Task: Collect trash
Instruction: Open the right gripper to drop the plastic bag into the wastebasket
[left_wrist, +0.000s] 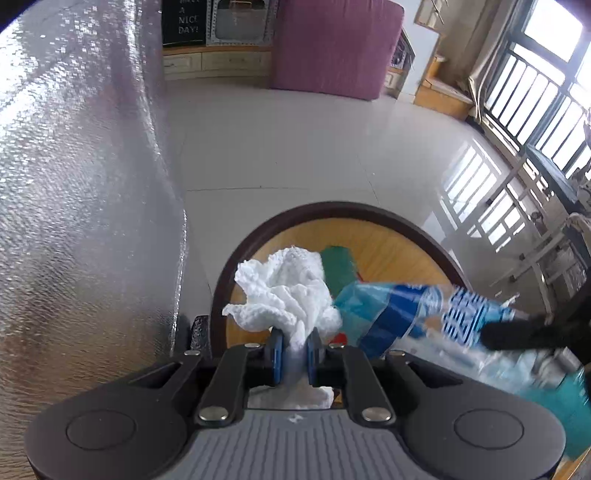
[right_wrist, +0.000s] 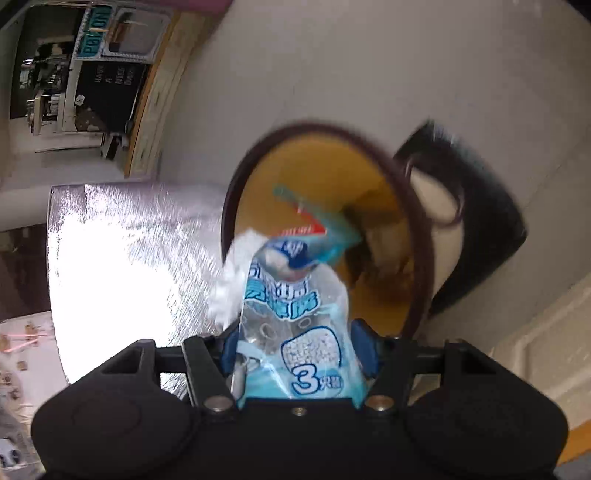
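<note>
My left gripper (left_wrist: 295, 345) is shut on a crumpled white tissue (left_wrist: 284, 295) and holds it over the open mouth of a round wooden bin with a dark rim (left_wrist: 369, 210). My right gripper (right_wrist: 295, 350) holds a blue and clear plastic wrapper (right_wrist: 295, 325) between its fingers, its end over the same bin (right_wrist: 332, 129). The wrapper also shows in the left wrist view (left_wrist: 424, 317), coming in from the right beside the tissue. The tissue shows as a white blur in the right wrist view (right_wrist: 236, 273). A green item (left_wrist: 338, 266) lies inside the bin.
A silver foil-covered surface (left_wrist: 74, 184) stands right beside the bin on the left; it also shows in the right wrist view (right_wrist: 129, 258). A black slipper (right_wrist: 476, 221) lies on the pale tiled floor (left_wrist: 295, 147) behind the bin. A purple sofa (left_wrist: 332, 44) stands far off.
</note>
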